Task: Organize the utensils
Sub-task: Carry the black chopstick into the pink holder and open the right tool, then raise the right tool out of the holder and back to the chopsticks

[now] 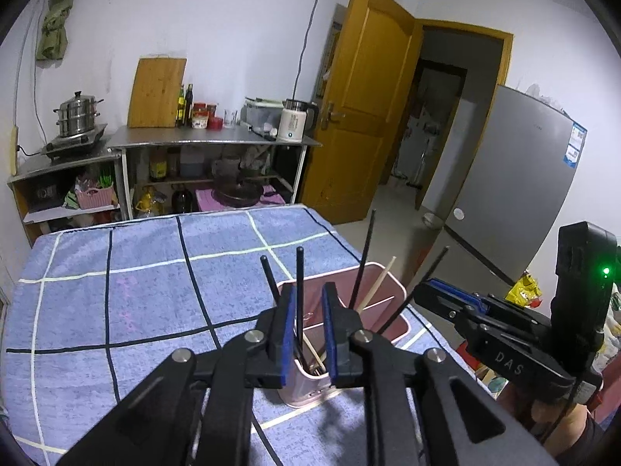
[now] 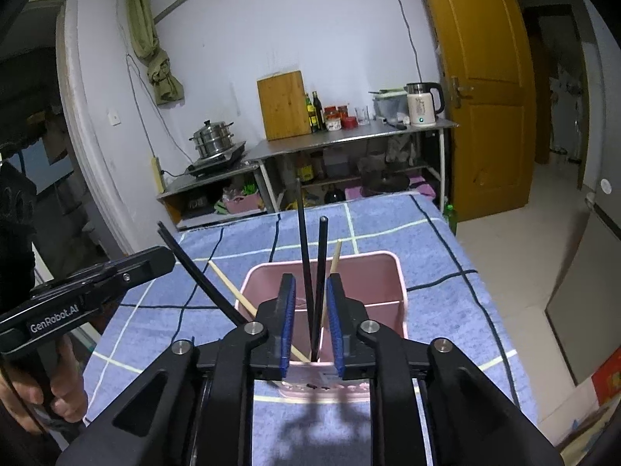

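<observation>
A pink utensil holder (image 1: 392, 283) with a divider stands on the blue checked cloth; it also shows in the right wrist view (image 2: 388, 275). Several black chopsticks (image 1: 299, 287) and pale wooden chopsticks (image 1: 378, 281) stand in it, leaning apart. My left gripper (image 1: 306, 306) hovers just above the holder's near compartment, jaws open around a black chopstick without touching it. My right gripper (image 2: 310, 299) is open above the holder, two black chopsticks (image 2: 304, 256) standing between its blue pads (image 2: 289, 310). The right gripper (image 1: 427, 291) also shows at the right of the left wrist view.
The blue checked cloth (image 1: 116, 291) covers the table. Behind it stand steel shelves (image 1: 202, 139) with a steamer pot (image 1: 77, 114), cutting board, bottles and kettle (image 1: 293, 120). A wooden door (image 1: 365, 116) and a grey fridge (image 1: 512, 178) are to the right.
</observation>
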`<state>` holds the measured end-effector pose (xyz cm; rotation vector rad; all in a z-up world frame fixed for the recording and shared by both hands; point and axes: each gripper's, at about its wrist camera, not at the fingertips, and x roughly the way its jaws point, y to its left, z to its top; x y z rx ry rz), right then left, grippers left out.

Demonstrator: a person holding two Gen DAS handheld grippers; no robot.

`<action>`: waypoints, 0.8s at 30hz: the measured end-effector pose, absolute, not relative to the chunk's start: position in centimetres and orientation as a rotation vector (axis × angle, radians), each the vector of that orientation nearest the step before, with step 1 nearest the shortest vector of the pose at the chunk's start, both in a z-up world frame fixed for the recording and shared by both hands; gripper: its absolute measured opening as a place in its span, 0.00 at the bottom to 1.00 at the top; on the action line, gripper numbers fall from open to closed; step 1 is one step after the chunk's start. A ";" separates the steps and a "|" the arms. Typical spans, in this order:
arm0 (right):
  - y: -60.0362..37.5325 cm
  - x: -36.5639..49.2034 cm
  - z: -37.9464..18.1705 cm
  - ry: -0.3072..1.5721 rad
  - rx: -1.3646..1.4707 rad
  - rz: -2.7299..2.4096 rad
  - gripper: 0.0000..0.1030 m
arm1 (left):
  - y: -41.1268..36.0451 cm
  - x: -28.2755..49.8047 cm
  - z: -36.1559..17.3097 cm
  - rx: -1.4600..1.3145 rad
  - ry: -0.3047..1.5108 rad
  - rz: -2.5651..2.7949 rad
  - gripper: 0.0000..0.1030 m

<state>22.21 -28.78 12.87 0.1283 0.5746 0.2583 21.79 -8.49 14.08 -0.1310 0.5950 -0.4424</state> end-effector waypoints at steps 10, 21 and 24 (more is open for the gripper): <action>-28.5 18.3 13.8 0.527 0.125 0.254 0.20 | -5.7 18.0 14.4 -0.153 0.558 -0.410 0.19; -25.5 14.3 11.8 0.578 0.113 0.364 0.20 | -2.3 13.3 12.2 -0.184 0.543 -0.318 0.19; -25.0 13.1 10.8 0.588 0.105 0.375 0.20 | -1.5 12.0 11.3 -0.177 0.543 -0.286 0.19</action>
